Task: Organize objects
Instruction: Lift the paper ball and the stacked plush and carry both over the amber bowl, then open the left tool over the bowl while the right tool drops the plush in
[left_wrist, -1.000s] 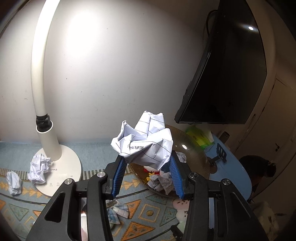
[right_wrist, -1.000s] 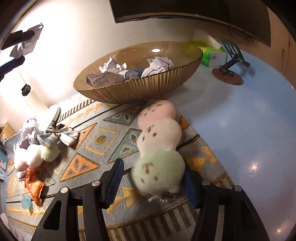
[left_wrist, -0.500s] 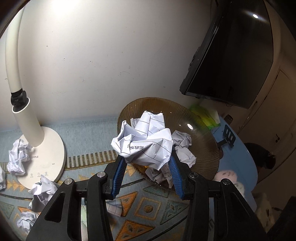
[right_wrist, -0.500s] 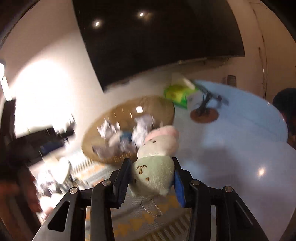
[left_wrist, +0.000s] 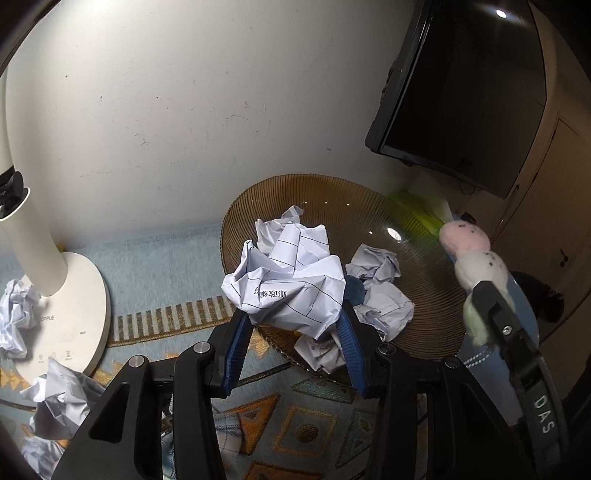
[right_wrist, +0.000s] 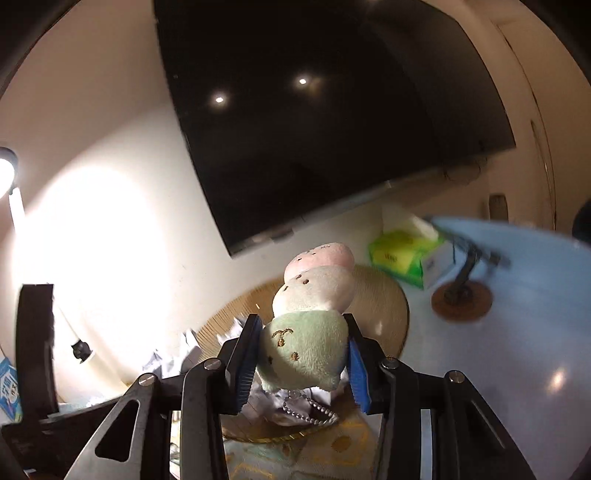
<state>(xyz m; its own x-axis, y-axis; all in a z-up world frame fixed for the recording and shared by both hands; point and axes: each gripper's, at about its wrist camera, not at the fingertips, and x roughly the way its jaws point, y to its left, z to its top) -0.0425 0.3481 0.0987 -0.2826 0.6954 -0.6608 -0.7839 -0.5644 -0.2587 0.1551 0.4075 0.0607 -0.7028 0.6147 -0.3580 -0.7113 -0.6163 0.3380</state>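
My left gripper (left_wrist: 291, 328) is shut on a crumpled ball of lined paper (left_wrist: 288, 284), held over the near rim of the ribbed amber bowl (left_wrist: 417, 236). Several paper balls (left_wrist: 376, 291) lie inside the bowl. My right gripper (right_wrist: 301, 363) is shut on the green end of a plush toy (right_wrist: 308, 349) made of green, cream and pink balls, lifted above the bowl (right_wrist: 384, 291). That toy (left_wrist: 476, 266) and the right gripper's finger (left_wrist: 495, 306) show at the right of the left wrist view, beside the bowl's right rim.
A white desk lamp base (left_wrist: 70, 306) stands left, with crumpled papers (left_wrist: 62, 398) around it on the patterned mat (left_wrist: 303, 424). A dark monitor (right_wrist: 325, 110) hangs on the wall. A green tissue box (right_wrist: 410, 254) and a small stand (right_wrist: 461, 291) sit on the blue table.
The left gripper carried the paper ball forward to over the bowl's near rim. The right gripper shut on the plush toy, lifted it off the mat and brought it up beside the bowl.
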